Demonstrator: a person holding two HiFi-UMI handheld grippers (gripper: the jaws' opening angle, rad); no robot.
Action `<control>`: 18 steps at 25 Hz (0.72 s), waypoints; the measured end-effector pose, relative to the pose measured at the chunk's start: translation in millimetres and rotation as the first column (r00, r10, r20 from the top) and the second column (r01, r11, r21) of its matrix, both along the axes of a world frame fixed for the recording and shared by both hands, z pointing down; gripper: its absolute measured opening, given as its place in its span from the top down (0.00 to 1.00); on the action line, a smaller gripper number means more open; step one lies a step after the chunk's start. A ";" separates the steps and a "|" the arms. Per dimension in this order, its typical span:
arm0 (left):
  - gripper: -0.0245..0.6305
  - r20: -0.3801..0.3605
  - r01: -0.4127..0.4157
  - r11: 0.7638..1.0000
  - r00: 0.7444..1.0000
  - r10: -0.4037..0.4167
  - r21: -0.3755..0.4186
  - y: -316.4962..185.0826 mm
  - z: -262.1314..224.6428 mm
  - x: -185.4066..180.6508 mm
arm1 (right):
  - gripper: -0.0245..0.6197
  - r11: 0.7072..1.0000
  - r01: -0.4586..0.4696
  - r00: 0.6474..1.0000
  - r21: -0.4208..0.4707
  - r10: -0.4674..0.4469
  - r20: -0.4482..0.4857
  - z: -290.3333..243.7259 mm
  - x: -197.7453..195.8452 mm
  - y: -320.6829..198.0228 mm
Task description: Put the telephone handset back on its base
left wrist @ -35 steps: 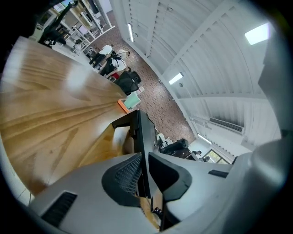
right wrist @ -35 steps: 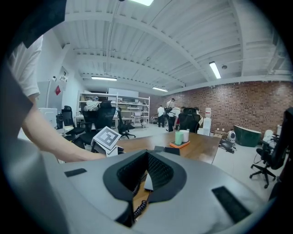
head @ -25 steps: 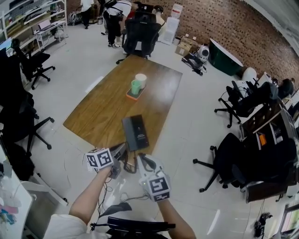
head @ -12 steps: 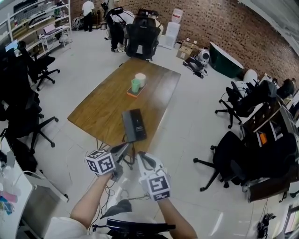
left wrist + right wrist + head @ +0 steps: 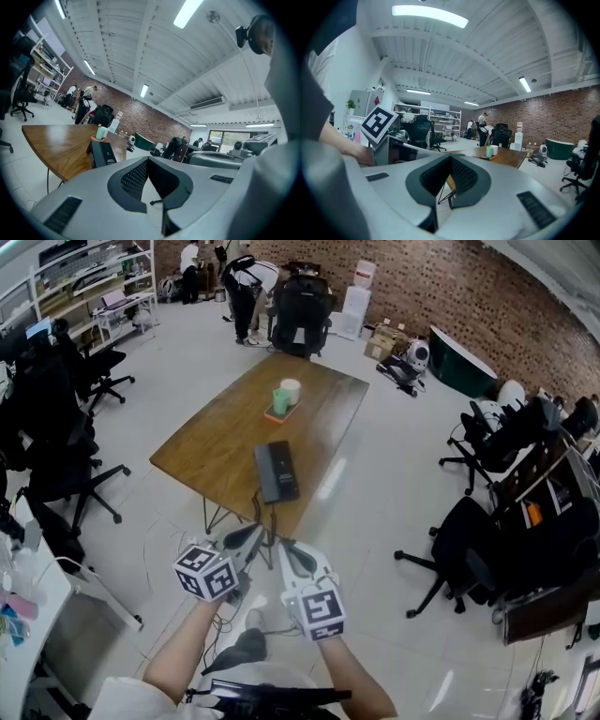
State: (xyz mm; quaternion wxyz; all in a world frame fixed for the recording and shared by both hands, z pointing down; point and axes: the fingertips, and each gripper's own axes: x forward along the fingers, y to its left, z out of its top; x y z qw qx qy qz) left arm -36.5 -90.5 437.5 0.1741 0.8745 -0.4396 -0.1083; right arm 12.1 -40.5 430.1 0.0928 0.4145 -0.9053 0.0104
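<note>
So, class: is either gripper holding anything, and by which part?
Nothing is held. The left gripper and right gripper are both shut and empty; the telephone lies on the table ahead, untouched.

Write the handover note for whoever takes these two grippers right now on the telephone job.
Grippers: the left gripper is shut and empty. The right gripper is shut and empty, close beside it. Both are held over the floor, short of the table.
Things: the dark telephone lies by the table's near edge. From this distance I cannot tell whether the handset is on or off. Two cups stand farther back.
Done: nothing visible; neither gripper touches the telephone.
Left: move in, find the handset, grip it and seat it on the base.
</note>
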 end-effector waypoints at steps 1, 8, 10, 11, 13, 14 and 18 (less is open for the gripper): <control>0.98 0.005 0.003 1.000 1.000 -0.003 0.009 7.7 -3.2 1.9 | 0.96 1.000 0.005 1.000 0.002 -0.005 -0.001 0.2 1.2 6.2; 0.98 0.023 0.016 0.999 1.000 -0.016 0.032 51.7 -8.8 14.4 | 0.96 1.000 0.011 0.999 0.009 -0.011 0.033 -2.6 10.0 45.6; 0.98 0.027 0.015 0.999 0.999 -0.016 0.044 64.5 -12.2 19.4 | 0.96 1.000 0.014 0.999 0.010 -0.014 0.043 -3.3 13.3 56.7; 0.98 0.031 0.016 0.999 0.999 -0.018 0.051 70.9 -14.6 21.8 | 0.96 1.000 0.016 0.999 0.012 -0.017 0.044 -3.6 14.7 62.3; 0.98 0.042 0.023 0.997 0.999 -0.026 0.069 83.9 -20.5 25.8 | 0.96 1.000 0.017 0.999 0.019 -0.018 0.040 -4.4 17.4 74.1; 0.98 0.048 0.027 0.997 0.998 -0.031 0.078 91.1 -23.8 27.6 | 0.96 1.000 0.016 0.999 0.023 -0.017 0.039 -5.2 18.8 80.4; 0.98 0.074 0.041 0.993 0.996 -0.050 0.109 123.5 -34.3 36.3 | 0.96 0.999 0.009 0.999 0.039 -0.011 0.050 -10.9 24.0 106.2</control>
